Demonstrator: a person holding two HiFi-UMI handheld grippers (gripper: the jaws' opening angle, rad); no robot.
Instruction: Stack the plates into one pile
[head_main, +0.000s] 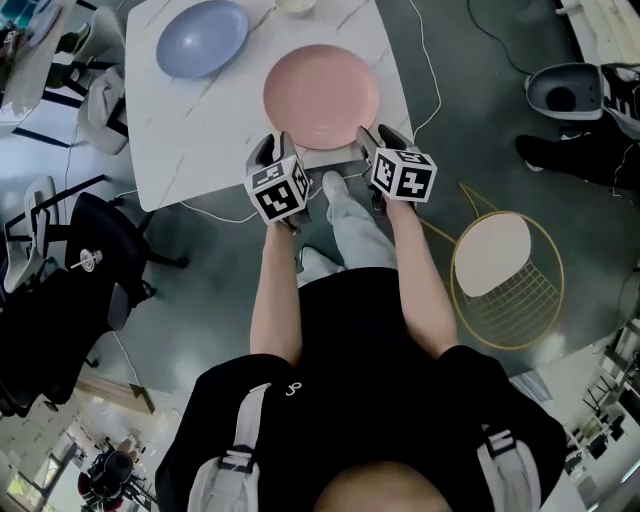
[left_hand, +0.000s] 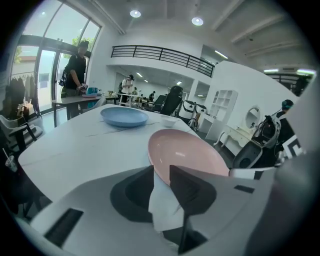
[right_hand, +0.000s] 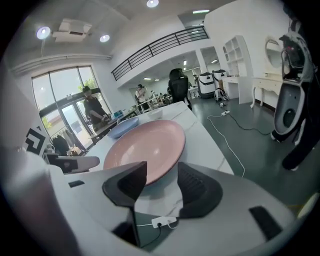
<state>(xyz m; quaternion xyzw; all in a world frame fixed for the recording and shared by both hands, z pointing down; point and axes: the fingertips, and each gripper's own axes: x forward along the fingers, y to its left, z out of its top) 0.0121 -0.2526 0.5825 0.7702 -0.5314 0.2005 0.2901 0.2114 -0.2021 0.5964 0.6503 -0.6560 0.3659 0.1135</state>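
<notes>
1. On the white table, the pink plate was laid flat near the front edge. The blue plate was set well apart from it, toward the far left corner. The two plates were not yet stacked.
2. The left gripper was held at the table's front edge, just beside the near left rim of the pink plate. Its jaws were parted by a narrow gap and nothing was clasped. The plate's rim was seen just beyond the tips.
3. The right gripper was held at the near right rim of the same plate. Its jaws were spread wide and nothing was pressed between them. The rim was seen just ahead of the gap.
</notes>
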